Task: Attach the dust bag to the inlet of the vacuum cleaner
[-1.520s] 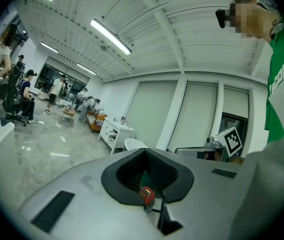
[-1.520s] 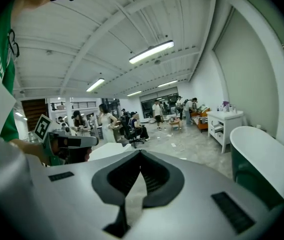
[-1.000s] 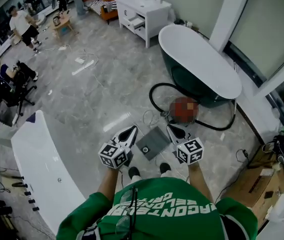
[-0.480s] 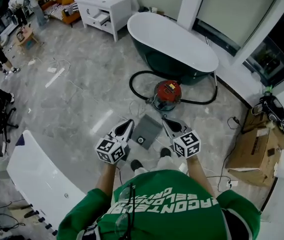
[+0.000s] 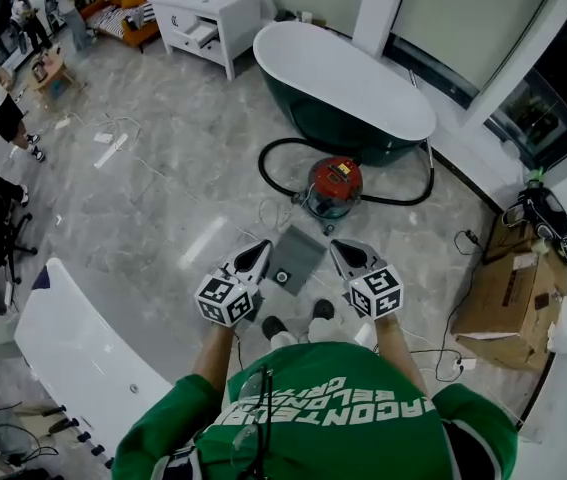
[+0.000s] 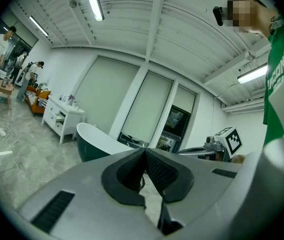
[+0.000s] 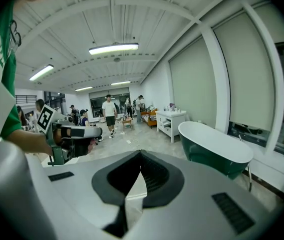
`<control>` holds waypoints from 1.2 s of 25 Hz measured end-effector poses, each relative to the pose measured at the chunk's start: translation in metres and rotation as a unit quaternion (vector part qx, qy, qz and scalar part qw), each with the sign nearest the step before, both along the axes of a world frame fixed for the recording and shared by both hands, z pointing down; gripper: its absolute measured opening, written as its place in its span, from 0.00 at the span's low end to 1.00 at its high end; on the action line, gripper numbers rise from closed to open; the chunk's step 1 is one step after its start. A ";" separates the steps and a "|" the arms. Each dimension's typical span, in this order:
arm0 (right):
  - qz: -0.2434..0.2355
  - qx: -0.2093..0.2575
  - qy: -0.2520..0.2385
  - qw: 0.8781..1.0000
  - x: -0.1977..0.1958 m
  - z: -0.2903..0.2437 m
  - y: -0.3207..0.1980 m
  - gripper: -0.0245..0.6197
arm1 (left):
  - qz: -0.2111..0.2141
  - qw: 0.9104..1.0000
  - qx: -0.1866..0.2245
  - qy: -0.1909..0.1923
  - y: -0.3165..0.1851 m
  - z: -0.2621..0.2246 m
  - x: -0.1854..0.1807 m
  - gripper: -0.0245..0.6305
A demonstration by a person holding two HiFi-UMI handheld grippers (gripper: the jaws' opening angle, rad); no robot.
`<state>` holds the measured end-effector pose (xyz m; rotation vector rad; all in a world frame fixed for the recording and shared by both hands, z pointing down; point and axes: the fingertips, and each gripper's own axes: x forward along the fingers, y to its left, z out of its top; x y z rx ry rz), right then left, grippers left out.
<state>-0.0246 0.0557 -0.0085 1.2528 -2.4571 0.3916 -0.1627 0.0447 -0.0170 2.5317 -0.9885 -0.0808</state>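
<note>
Attachment has not begun, I judge: the flat grey dust bag with a round hole (image 5: 293, 258) lies on the grey marble floor (image 5: 163, 208) just beside the round red vacuum cleaner (image 5: 334, 188), while the left gripper (image 5: 259, 248) and right gripper (image 5: 339, 249) hang above it, both clenched on nothing.

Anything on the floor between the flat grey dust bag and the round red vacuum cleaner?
Nothing visible: only bare marble floor separates the dust bag and vacuum cleaner; the black hose loops off sideways.
</note>
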 end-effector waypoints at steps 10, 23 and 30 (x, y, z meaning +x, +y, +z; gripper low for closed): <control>-0.003 -0.006 -0.007 1.000 0.014 0.010 -0.001 0.05 | 0.001 1.000 -0.006 -0.005 0.003 0.001 0.016 0.04; -0.021 -0.036 -0.009 0.999 0.042 0.037 -0.021 0.05 | -0.019 0.999 -0.029 -0.012 -0.014 0.017 0.038 0.04; -0.041 -0.062 -0.001 0.997 0.054 0.073 -0.037 0.05 | -0.034 0.998 -0.047 -0.026 -0.023 0.055 0.047 0.04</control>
